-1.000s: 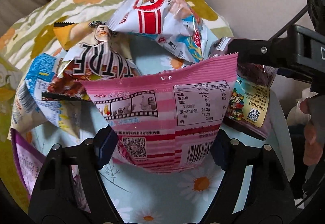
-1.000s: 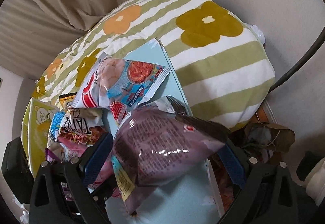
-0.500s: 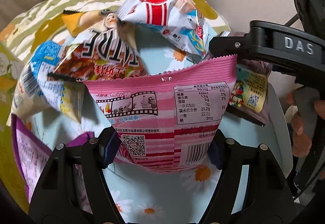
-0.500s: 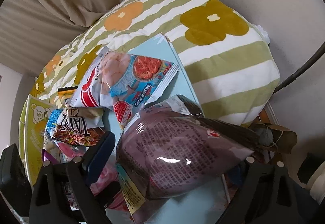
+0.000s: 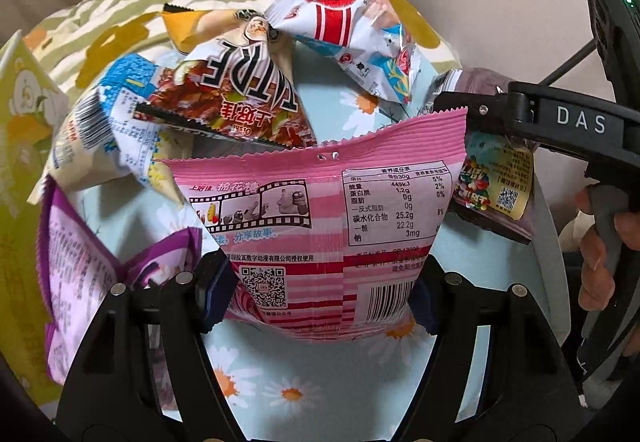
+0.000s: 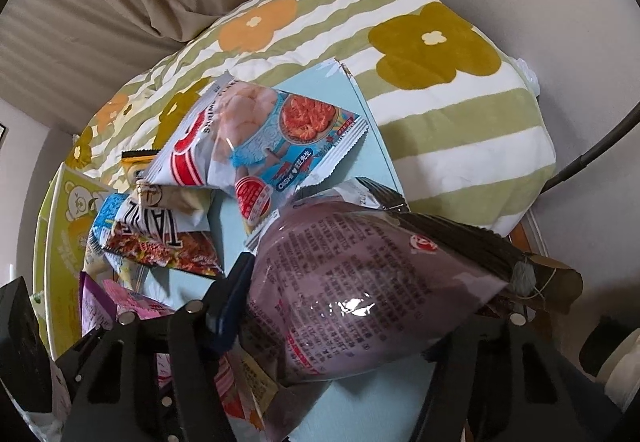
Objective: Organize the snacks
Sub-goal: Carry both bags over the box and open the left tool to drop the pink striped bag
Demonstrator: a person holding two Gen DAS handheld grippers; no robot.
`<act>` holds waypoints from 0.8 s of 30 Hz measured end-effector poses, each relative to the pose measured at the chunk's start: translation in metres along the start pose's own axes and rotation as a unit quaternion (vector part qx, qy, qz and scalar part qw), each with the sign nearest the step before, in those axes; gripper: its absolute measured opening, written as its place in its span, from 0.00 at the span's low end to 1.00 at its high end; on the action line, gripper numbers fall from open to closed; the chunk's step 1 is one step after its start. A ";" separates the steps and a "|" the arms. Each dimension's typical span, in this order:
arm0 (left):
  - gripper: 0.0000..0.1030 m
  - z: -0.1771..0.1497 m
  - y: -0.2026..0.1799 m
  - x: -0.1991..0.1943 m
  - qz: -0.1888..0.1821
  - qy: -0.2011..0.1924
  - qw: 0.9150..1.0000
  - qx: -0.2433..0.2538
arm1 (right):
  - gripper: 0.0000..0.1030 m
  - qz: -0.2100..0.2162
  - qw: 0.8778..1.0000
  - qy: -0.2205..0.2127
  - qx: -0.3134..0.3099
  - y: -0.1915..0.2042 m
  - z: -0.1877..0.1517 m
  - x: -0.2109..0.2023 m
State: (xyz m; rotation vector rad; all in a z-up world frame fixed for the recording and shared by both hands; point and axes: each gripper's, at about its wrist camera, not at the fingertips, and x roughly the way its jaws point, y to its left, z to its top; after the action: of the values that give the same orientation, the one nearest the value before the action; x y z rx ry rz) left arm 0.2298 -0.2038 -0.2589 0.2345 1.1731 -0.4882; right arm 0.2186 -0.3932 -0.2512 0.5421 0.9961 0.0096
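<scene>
My left gripper (image 5: 320,294) is shut on a pink marshmallow bag (image 5: 320,209), its pads pressing both lower edges, and holds it upright above a light blue daisy-print tray (image 5: 280,382). My right gripper (image 6: 334,322) has its jaws closing on a shiny mauve snack bag (image 6: 360,282). The left pad presses the bag's side; the bag hides the right pad. In the left wrist view the mauve bag (image 5: 496,197) hangs under one of the right gripper's fingers (image 5: 500,113). A person's hand (image 5: 600,254) grips the right handle.
On the tray lie a white-and-red shrimp chip bag (image 6: 240,137), a brown lettered bag (image 5: 240,101), a blue-and-white bag (image 5: 112,121), a purple bag (image 5: 80,282) and a yellow pack (image 5: 188,21). A striped floral quilt (image 6: 440,81) lies behind; a yellow-green box (image 6: 64,226) stands left.
The right gripper's jaws have narrowed onto the mauve bag, which now sits tilted higher. In the left wrist view the right gripper has come closer. The pink bag stays gripped.
</scene>
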 end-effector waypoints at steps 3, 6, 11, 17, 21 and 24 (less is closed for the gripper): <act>0.67 -0.004 0.000 -0.010 0.003 -0.009 1.000 -0.007 | 0.59 0.005 1.000 -0.008 -0.006 0.002 -0.003 -0.010; 0.67 -0.009 -0.001 -0.024 0.004 -0.020 1.000 -0.015 | 0.59 0.008 1.000 -0.021 -0.018 0.006 -0.006 -0.025; 0.67 -0.021 -0.006 -0.055 0.011 -0.046 0.999 -0.027 | 0.59 0.015 0.998 -0.044 -0.048 0.016 -0.013 -0.057; 0.67 -0.042 -0.011 -0.095 0.024 -0.075 0.996 -0.051 | 0.59 0.022 0.991 -0.073 -0.106 0.039 -0.027 -0.097; 0.67 -0.056 -0.006 -0.126 0.037 -0.091 0.992 -0.073 | 0.59 0.042 0.985 -0.081 -0.145 0.058 -0.038 -0.117; 0.67 -0.066 0.003 -0.151 0.042 -0.106 0.989 -0.097 | 0.59 0.060 0.980 -0.082 -0.173 0.077 -0.044 -0.130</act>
State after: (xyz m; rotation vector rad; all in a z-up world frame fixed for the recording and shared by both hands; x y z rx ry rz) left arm 0.1316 -0.1358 -0.1445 0.0623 0.9908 -0.3132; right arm 0.1290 -0.3404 -0.1329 0.2776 0.7765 0.2391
